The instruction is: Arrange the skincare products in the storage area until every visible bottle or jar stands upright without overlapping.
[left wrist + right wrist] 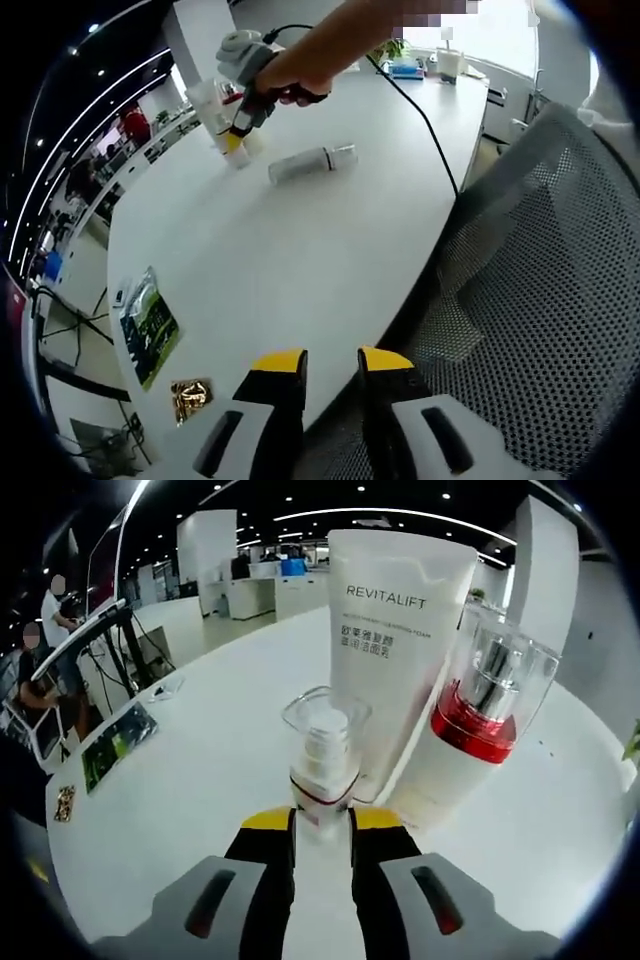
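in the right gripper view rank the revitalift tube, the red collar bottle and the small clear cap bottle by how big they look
1. Revitalift tube, the tallest and widest.
2. Red collar bottle, beside the tube.
3. Small clear cap bottle, held between the right gripper's jaws.

The small bottle is nearest the camera and still looks smallest, so that order seems safe.

Left gripper (330, 362) jaws apart at surface (300, 260) near edge; bottle (312, 162) lying mid-surface; right gripper (238, 128) over standing bottles (215, 120).

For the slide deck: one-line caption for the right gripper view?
Right gripper clamps a clear-capped pump bottle before a Revitalift tube and red-collared bottle.
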